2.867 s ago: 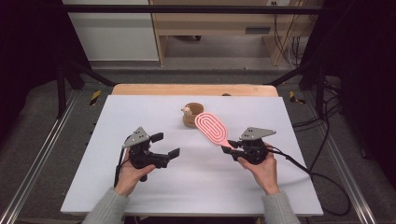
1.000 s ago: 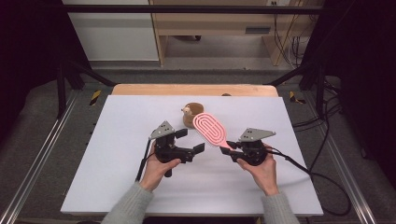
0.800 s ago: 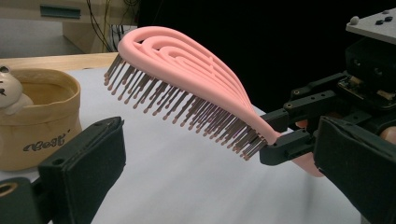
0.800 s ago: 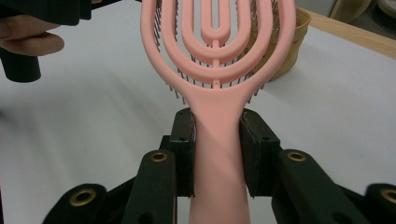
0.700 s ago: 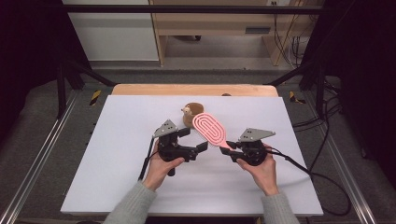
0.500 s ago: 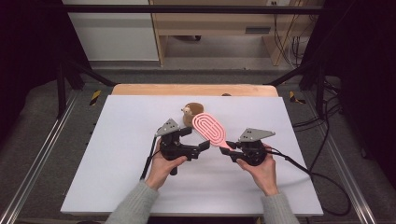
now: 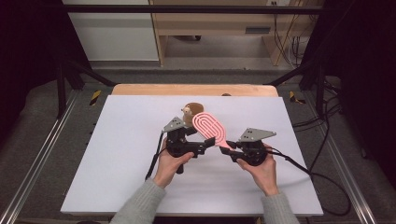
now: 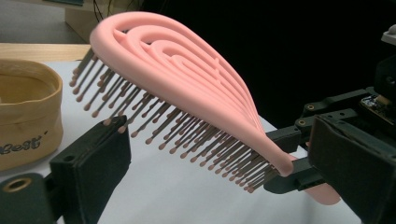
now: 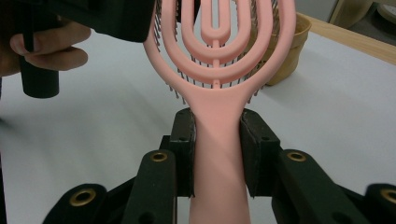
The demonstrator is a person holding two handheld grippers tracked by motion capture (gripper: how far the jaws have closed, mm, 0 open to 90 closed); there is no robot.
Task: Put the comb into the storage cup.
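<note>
Now | pink vented hairbrush (image 7: 209,127) | right tool (image 7: 232,150) clamps handle | left tool (image 7: 204,143) wide, closing

two grey knitted sleeves (image 7: 140,203) are worn, with ribbed cuffs at the wrists. both grippers are made of matt black plastic. the left gripper (image 7: 198,140) is topped by a grey three-cornered plate (image 7: 174,124), and a black handle is seen under it. the right gripper (image 7: 229,148) carries the same kind of plate. a black cable (image 7: 306,170) is trailed from the right gripper over the table edge, and a thinner one from the left. in the gripper views the jaws are seen as thick, blocky black pads on hinged black links. brass-coloured rings (image 9: 159,156) are set in the link joints.
</note>
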